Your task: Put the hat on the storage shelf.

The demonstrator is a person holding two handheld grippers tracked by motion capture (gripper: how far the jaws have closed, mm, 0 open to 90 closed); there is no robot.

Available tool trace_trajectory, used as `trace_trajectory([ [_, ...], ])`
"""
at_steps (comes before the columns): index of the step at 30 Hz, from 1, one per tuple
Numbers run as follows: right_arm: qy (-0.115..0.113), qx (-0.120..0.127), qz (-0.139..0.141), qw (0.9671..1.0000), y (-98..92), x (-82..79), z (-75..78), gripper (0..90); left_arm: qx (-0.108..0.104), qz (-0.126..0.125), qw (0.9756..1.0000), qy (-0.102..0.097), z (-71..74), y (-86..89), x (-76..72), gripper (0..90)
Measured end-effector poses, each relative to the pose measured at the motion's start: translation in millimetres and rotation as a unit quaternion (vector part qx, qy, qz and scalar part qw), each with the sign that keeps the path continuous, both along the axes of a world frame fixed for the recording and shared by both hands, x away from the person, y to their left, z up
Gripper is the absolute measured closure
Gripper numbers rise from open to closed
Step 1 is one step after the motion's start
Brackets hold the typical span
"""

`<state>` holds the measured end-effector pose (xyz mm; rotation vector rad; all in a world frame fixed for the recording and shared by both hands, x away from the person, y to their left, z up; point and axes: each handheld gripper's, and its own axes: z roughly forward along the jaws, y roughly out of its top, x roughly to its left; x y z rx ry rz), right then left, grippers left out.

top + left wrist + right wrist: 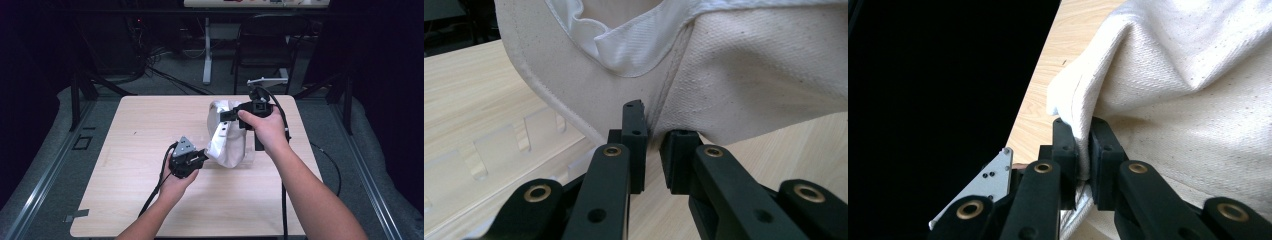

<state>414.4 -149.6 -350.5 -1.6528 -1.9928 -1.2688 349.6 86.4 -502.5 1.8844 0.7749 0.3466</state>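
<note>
A cream canvas cloth piece [229, 142] with a white lining [624, 45] hangs bunched over the middle of the wooden table [140, 150], lifted between both grippers. My left gripper [204, 154] is at its lower left edge. In the left gripper view, this gripper [654, 137] is shut on a seam of the cloth [749, 75]. My right gripper [223, 116] holds the cloth's upper part from the right. Seen in the right gripper view, it [1084, 142] is shut on a folded edge of the cloth [1198, 100].
A clear plastic slotted piece [499, 150] lies flat on the table under the cloth. Behind the table stand a black chair [265, 45] and a white desk leg [206, 50]. Cables [155, 190] trail from both grippers toward the front edge.
</note>
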Motion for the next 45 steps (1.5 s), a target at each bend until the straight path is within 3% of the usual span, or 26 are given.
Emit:
trace_trajectory([
  [10, -0.009, -0.001, -0.009, 0.9999, -5.6, -3.0, 5.0, 84.0, 0.0, -0.01, 0.9999, 0.001, 1.1, -4.3, 2.8, 82.7],
  [20, -0.002, 0.008, 0.0, 1.0, 3.8, -0.6, -0.3, 83.9, 0.0, 0.012, 0.9999, 0.0, -1.4, 2.4, -3.0, 83.0],
  [22, -0.003, 0.009, 0.005, 0.9999, 8.1, -0.2, 0.3, 83.9, -0.003, 0.025, 0.9997, 0.007, -3.2, 6.1, -3.5, 83.3],
  [27, -0.003, 0.007, 0.012, 0.9999, 16.0, -0.5, -0.6, 83.7, -0.016, 0.023, 0.9994, 0.019, -7.6, 6.3, -4.9, 83.4],
  [32, -0.005, 0.005, 0.01, 0.9999, 16.7, 0.6, -0.4, 83.4, -0.016, 0.028, 0.9992, 0.022, -7.9, 4.8, -3.8, 83.4],
  [37, -0.008, 0.011, 0.002, 0.9999, 14.3, 1.0, -1.4, 80.1, -0.001, 0.043, 0.9989, 0.016, -5.9, 2.2, -6.1, 83.8],
  [40, -0.011, 0.014, 0.003, 0.9998, 13.7, 0.0, -0.9, 79.2, -0.012, 0.049, 0.9984, 0.027, -10.5, 5.4, -5.4, 84.8],
  [45, -0.017, 0.017, 0.006, 0.9997, 12.8, -1.9, 1.9, 77.3, -0.009, 0.053, 0.9981, 0.03, -12.2, 8.2, -3.2, 85.8],
])
